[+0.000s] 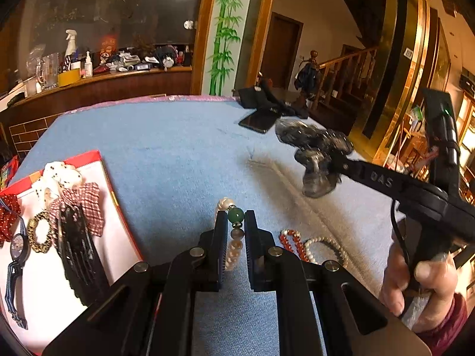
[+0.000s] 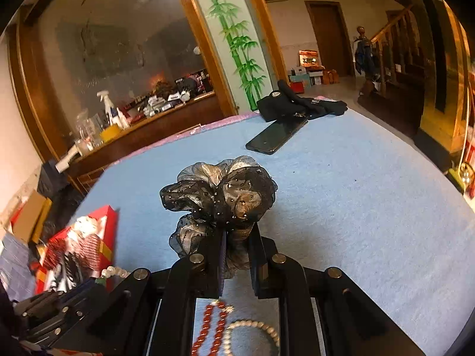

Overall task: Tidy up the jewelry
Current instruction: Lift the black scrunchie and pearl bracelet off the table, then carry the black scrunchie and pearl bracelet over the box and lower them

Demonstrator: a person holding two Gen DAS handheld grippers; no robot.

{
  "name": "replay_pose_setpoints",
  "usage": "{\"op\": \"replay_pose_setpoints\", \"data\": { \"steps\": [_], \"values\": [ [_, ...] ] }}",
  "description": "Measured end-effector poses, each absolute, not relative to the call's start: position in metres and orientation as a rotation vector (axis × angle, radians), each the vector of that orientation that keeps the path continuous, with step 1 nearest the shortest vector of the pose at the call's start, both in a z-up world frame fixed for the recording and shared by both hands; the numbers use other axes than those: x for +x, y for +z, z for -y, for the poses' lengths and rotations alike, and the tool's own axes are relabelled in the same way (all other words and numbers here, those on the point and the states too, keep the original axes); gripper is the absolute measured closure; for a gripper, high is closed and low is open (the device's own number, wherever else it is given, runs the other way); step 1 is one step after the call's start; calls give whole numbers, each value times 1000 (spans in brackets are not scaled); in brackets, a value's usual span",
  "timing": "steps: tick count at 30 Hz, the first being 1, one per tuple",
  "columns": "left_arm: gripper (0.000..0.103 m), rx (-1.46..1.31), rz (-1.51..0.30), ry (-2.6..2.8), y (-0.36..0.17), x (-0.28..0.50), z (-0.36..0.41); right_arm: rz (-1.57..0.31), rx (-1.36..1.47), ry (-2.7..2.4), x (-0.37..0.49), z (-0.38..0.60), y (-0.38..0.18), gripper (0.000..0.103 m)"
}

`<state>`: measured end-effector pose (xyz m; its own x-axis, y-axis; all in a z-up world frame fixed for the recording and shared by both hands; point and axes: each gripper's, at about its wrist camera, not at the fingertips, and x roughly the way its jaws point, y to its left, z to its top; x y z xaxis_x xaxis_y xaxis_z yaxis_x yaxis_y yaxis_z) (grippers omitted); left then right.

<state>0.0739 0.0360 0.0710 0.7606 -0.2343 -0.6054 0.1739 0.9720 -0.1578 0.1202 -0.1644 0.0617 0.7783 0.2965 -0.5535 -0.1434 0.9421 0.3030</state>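
While the left tongs (image 1: 234, 222) are pinching a bead bracelet (image 1: 234, 237) above the blue counter (image 1: 166, 148), the right tongs (image 2: 237, 237) are gripping a soft, light scrunchie (image 2: 219, 192), likely best squeezed through its gathered middle, near the red tray (image 1: 118, 207).

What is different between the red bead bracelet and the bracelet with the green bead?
The bracelet with the green bead is held up between the fingers of the left gripper; the red bead bracelet lies loose on the blue cloth, untouched. The red one is one colour throughout; the held one mixes pale beads, a greyish bead and a big green one. Both are strings of round beads.
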Motion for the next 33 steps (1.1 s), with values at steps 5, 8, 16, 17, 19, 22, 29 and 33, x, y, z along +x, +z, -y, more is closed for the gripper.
{"op": "replay_pose_setpoints", "data": {
  "steps": [5,8,16,17,19,22,29,33],
  "values": [
    [93,-111,-620,-213,86,63,-44,-613,284,262,91,154,70,89],
    [93,-118,-586,-208,98,54,-51,-594,287,272,69,143,74,89],
    [92,-189,-516,-169,124,22,-99,-607,249,294,45,111,82,89],
    [92,-190,-505,-157,125,16,-107,-609,241,303,43,104,83,89],
    [92,-184,-495,-120,125,7,-123,-606,217,326,36,90,87,89],
    [92,-194,-505,-74,119,-9,-156,-597,168,366,26,62,91,89],
    [92,-252,-539,33,101,-31,-224,-645,101,492,12,-2,82,89],
    [92,-300,-581,78,86,-31,-244,-684,72,543,10,-31,71,88]
  ]
}}
